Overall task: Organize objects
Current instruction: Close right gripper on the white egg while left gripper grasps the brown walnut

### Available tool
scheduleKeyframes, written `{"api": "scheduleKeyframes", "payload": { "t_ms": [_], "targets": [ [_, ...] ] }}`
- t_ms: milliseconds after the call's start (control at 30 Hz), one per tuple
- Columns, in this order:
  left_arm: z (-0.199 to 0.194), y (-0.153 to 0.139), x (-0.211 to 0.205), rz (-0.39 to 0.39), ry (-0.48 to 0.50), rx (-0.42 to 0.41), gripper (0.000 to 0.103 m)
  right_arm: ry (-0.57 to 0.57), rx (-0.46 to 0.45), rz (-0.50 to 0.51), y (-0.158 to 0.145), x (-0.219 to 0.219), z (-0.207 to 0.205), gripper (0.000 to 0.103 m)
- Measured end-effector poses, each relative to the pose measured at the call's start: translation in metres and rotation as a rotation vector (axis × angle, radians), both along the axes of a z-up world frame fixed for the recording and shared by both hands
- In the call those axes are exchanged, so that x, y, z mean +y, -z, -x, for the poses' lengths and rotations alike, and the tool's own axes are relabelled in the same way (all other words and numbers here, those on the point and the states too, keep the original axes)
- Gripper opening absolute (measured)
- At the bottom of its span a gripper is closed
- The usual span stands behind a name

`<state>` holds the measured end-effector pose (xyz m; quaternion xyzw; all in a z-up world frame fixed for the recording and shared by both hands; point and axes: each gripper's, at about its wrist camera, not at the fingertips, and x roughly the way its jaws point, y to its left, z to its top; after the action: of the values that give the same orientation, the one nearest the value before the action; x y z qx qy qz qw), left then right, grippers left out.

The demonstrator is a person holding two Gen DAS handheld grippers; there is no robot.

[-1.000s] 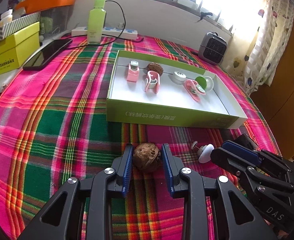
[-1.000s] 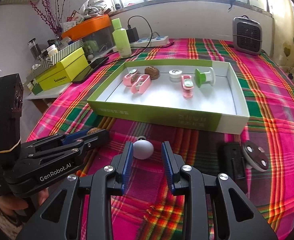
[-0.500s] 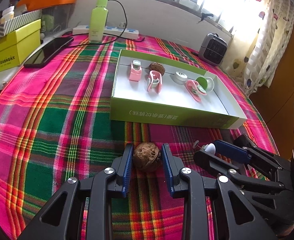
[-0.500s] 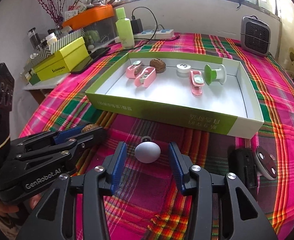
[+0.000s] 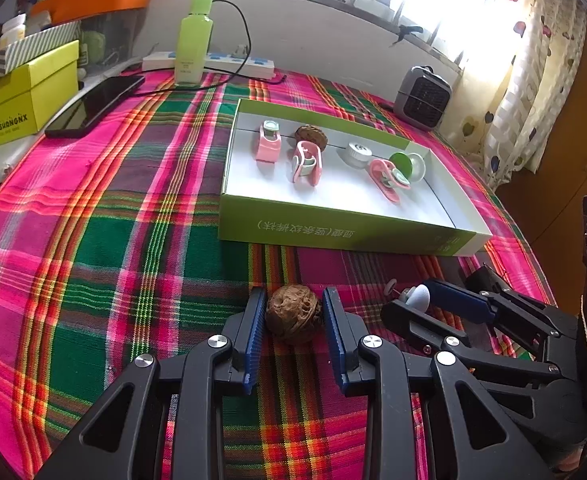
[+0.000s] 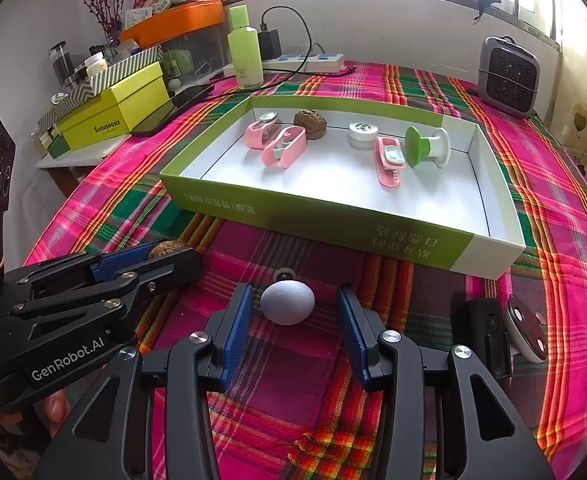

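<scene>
A brown walnut (image 5: 293,314) rests on the plaid cloth, and my left gripper (image 5: 293,300) is shut on it, both blue pads against its sides. In the right wrist view the left gripper (image 6: 189,256) lies low at the left with the walnut (image 6: 167,249) peeking out of its tips. My right gripper (image 6: 293,290) is open around a white egg-shaped knob (image 6: 287,304), with a gap on each side. A green and white box (image 5: 333,236) behind them holds pink clips (image 5: 307,162), a second walnut (image 5: 311,137), a white cap and a green spool (image 6: 425,146).
A black device (image 6: 479,328) and a round grey remote (image 6: 527,332) lie to the right of the right gripper. At the back stand a small heater (image 6: 507,76), a green bottle (image 6: 245,48), a power strip with cables, a phone and a yellow box (image 6: 113,116).
The right gripper's jaws have spread wide from the white knob, which now lies loose between them. The left gripper has kept still on the walnut.
</scene>
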<state>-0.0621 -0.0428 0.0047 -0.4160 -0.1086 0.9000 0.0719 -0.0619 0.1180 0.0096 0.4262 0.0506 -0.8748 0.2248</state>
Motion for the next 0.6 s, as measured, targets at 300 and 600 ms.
{"api": "scheduleKeyframes", "payload": {
  "t_ms": [300,600],
  "targets": [
    [0.0004,-0.0003,0.0025,0.012,0.001,0.000,0.027,-0.009,0.006,-0.012,-0.0005,-0.0023,-0.0010,0.027],
    [0.0008,0.0000,0.0025,0.010,0.000,0.000,0.027,-0.022,0.005,-0.009,-0.0003,-0.0039,-0.0015,0.027]
  ]
}}
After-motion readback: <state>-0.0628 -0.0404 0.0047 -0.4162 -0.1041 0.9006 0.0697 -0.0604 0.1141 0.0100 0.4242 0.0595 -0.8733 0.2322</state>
